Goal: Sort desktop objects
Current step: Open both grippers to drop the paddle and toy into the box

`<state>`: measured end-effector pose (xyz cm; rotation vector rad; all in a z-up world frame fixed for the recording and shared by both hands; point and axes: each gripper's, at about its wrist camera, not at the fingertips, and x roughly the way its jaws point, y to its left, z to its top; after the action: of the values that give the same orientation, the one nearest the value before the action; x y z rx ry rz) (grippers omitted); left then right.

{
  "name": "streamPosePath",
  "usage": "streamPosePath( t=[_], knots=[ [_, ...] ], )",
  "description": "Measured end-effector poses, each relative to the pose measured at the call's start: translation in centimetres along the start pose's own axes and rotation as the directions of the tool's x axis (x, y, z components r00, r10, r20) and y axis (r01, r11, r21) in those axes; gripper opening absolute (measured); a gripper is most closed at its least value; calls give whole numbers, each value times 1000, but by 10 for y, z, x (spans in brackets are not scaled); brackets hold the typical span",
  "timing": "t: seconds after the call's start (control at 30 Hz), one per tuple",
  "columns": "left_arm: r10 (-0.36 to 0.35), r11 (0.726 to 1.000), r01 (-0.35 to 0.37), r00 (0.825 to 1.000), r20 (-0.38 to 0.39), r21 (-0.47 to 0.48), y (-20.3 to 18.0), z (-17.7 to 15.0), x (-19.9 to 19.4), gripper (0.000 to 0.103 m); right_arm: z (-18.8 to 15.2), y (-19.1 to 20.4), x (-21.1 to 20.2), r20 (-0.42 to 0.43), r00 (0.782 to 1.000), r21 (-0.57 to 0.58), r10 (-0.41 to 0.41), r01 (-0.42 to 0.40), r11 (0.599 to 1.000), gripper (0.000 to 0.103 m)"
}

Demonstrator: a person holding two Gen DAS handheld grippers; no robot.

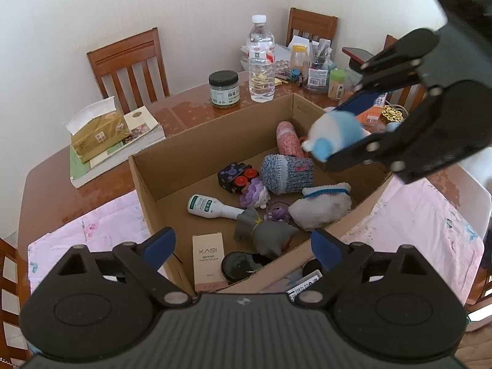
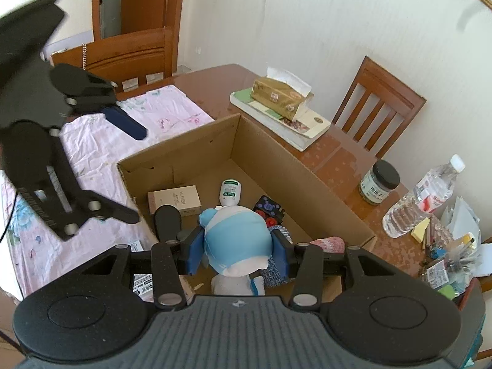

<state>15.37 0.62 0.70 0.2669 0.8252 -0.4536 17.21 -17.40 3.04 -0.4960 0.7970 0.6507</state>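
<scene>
A blue and white plush toy point(image 2: 235, 240) is clamped between the pads of my right gripper point(image 2: 236, 253), which is shut on it above the near end of an open cardboard box point(image 2: 276, 153). In the left wrist view the same toy point(image 1: 335, 132) hangs in the right gripper point(image 1: 335, 136) over the box's far right corner. My left gripper point(image 1: 244, 246) stands open over the box's near rim point(image 1: 144, 190) with nothing between its blue pads. Inside the box lie a white bottle point(image 1: 212, 207), a KASI carton point(image 1: 209, 255), a grey elephant toy point(image 1: 264, 230) and knitted pieces point(image 1: 286, 173).
The box sits on a pink cloth point(image 1: 101, 230) on a brown wooden table. A tissue box point(image 1: 98, 129) lies on books at the left. A dark-lidded jar point(image 1: 223, 89), a water bottle point(image 1: 261, 64) and a pen holder with clutter point(image 1: 318, 70) stand behind. Wooden chairs point(image 1: 129, 61) ring the table.
</scene>
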Motion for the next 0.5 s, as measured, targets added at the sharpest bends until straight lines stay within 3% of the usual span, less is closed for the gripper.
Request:
streamPosePath(
  t=[0.33, 0.4, 0.43, 0.5],
  knots=[
    [-1, 1000, 2, 1000, 31, -16, 1, -7, -16, 96, 11, -1, 30, -34, 999, 14, 4, -3, 1000, 53],
    [1, 1000, 0, 1000, 30, -20, 2, -9, -17, 96, 12, -1, 33, -38, 999, 19, -7, 8, 1000, 72],
    [-1, 1000, 1, 1000, 30, -21, 2, -10, -17, 96, 13, 0, 34, -36, 999, 20, -16, 17, 1000, 87],
    [-3, 1000, 4, 1000, 28, -23, 3, -12, -18, 96, 11, 2, 32, -16, 999, 10, -43, 43, 999, 96]
  ],
)
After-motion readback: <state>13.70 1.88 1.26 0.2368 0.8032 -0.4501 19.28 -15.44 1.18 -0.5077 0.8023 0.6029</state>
